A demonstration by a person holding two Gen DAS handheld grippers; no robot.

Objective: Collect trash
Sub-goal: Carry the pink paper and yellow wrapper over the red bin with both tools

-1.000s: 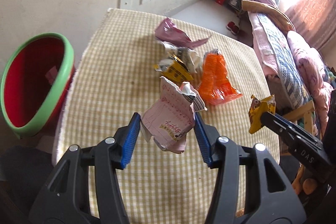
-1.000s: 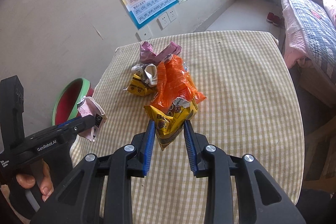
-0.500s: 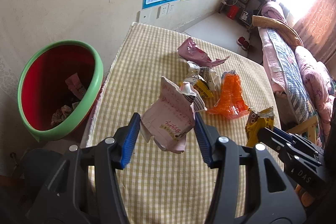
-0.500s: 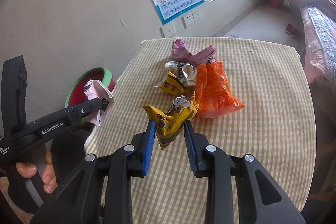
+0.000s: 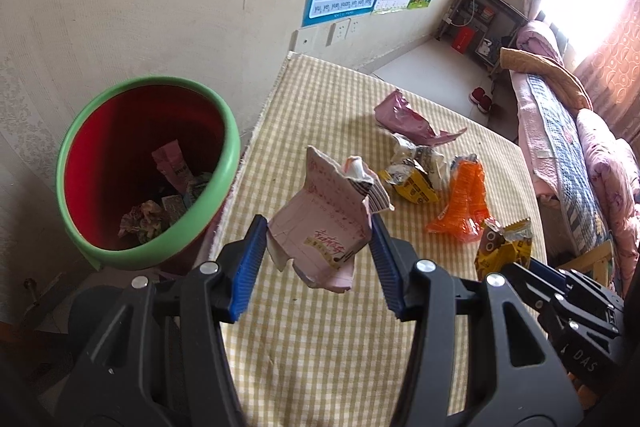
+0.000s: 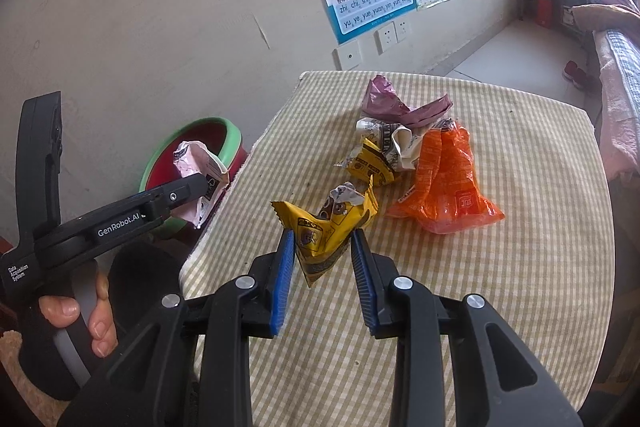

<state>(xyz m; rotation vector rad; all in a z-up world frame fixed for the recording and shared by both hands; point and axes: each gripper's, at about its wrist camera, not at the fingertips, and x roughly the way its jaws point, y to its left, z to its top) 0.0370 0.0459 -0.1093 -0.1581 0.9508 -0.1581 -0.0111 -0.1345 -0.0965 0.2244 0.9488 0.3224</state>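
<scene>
I have the left gripper (image 5: 318,261) clamped on the pink wrapper (image 5: 324,223), lifted so it can drop into the bin (image 5: 224,183) at left. The right gripper (image 6: 324,269) pinches a yellow wrapper (image 6: 324,231); other trash sits far on the table (image 6: 520,287).

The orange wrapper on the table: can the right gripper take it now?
Probably not yet. The right gripper is shut on a yellow wrapper, so its jaws are full. The orange wrapper itself lies uncovered just beyond.
</scene>
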